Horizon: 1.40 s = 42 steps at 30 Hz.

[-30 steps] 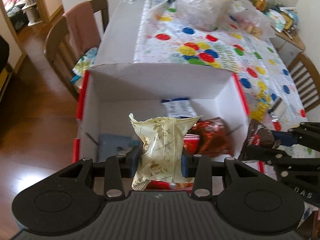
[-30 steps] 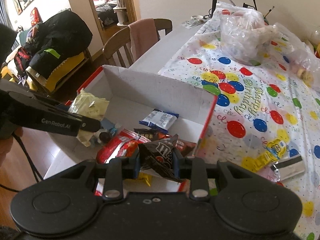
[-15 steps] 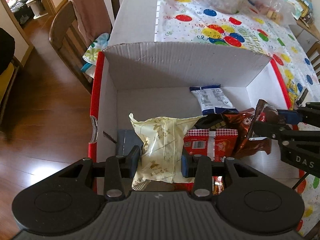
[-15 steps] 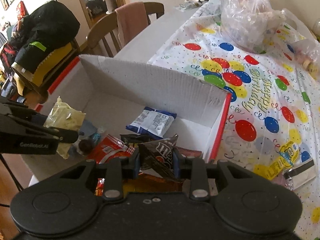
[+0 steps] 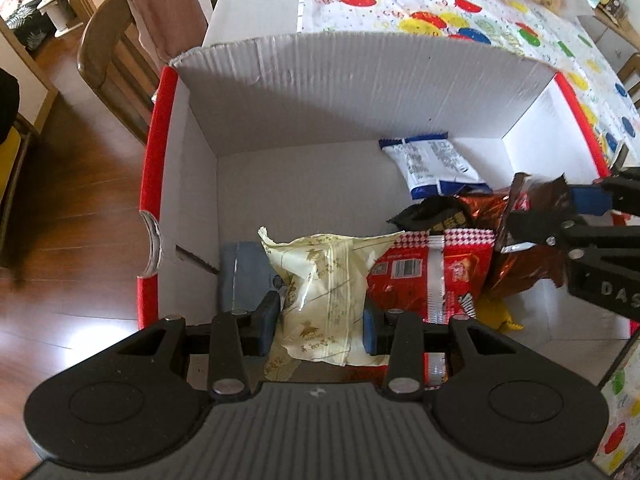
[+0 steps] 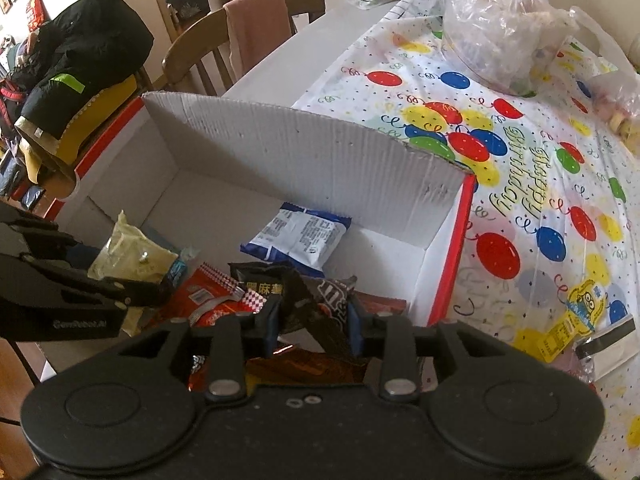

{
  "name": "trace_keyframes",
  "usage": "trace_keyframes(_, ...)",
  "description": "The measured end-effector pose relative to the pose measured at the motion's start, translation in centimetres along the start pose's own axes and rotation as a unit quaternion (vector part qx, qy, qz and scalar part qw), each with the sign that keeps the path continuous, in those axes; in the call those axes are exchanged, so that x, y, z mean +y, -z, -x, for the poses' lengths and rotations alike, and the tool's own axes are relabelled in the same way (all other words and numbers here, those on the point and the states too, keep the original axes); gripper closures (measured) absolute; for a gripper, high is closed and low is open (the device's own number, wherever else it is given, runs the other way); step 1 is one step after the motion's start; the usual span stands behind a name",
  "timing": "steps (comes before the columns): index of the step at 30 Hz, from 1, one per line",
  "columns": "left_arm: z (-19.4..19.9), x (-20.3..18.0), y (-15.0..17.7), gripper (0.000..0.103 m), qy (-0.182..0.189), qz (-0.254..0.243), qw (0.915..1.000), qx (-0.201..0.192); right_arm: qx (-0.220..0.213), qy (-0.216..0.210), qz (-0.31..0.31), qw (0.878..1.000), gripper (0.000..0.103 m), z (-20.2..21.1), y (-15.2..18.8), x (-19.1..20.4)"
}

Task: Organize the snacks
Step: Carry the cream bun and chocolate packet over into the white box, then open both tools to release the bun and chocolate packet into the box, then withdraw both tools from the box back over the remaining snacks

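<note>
Now | left claw (image 5: 322, 318) pinching pale-yellow crinkled snack packet (image 5: 324, 280) | right claw (image 6: 314, 322) pinching dark-brown wrapper (image 6: 320, 304)

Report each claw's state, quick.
Left claw: closed on the pale yellow pastry packet, over the cardboard box.
Right claw: closed on the dark brown candy wrapper.

A balloon tablecloth (image 6: 532, 184) covers the table ahead and to the right of the grippers, printed with "Happy Birthday". A clear plastic bag (image 6: 496, 28) sits on it far ahead. A wooden chair (image 5: 116, 60) stands ahead to the left with a pink cloth (image 5: 168, 12) draped over its back. Further left, a black jacket (image 6: 80, 52) is heaped on another seat. Dark wood floor (image 5: 68, 208) shows to the left, below.
</note>
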<state>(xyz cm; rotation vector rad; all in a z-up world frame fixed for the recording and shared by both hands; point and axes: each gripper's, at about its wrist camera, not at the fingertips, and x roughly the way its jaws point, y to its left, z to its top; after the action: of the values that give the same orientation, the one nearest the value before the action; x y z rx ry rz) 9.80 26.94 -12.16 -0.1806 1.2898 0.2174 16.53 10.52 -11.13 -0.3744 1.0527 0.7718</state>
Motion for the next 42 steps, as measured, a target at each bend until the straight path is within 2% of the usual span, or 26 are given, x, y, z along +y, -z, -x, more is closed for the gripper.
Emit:
trace_keyframes(11,-0.5,0.1,0.1,0.061,0.008,0.007,0.9999,0.005,-0.005,-0.005,-0.001,1.000,0.063,0.8,0.3,0.3)
trace_keyframes(18,0.8,-0.1,0.5,0.047,0.020,0.010,0.9997,-0.013,-0.015,-0.010,-0.003,1.000,0.056,2.1,0.7,0.6)
trace_keyframes(24,2.7,-0.7,0.9,0.042,0.029,0.005,0.9988,-0.038,-0.031,-0.017,-0.009,0.999,0.048,3.9,1.0,0.7)
trace_keyframes(27,4.0,-1.2,1.2,0.036,0.027,-0.001,0.9979,-0.058,-0.042,-0.021,-0.011,0.999,0.041,5.1,1.2,0.6)
trace_keyframes(30,5.4,-1.6,1.3,0.036,0.031,-0.006,0.9966,-0.076,-0.053,-0.025,-0.013,0.998,0.040,6.3,1.4,0.5)
trace_keyframes(32,6.3,-2.0,1.3,0.035,0.034,-0.012,0.9955,-0.088,-0.060,-0.026,-0.015,0.998,0.034,7.0,1.6,0.4)
trace_keyframes(36,8.1,-3.2,1.5,0.028,0.040,-0.028,0.9923,-0.114,-0.074,-0.026,-0.024,0.997,0.027,8.6,2.2,-0.3)
trace_keyframes(42,10.4,-5.4,1.6,0.027,0.055,-0.050,0.9859,-0.150,-0.098,-0.029,-0.034,0.994,0.018,11.3,3.3,-1.6)
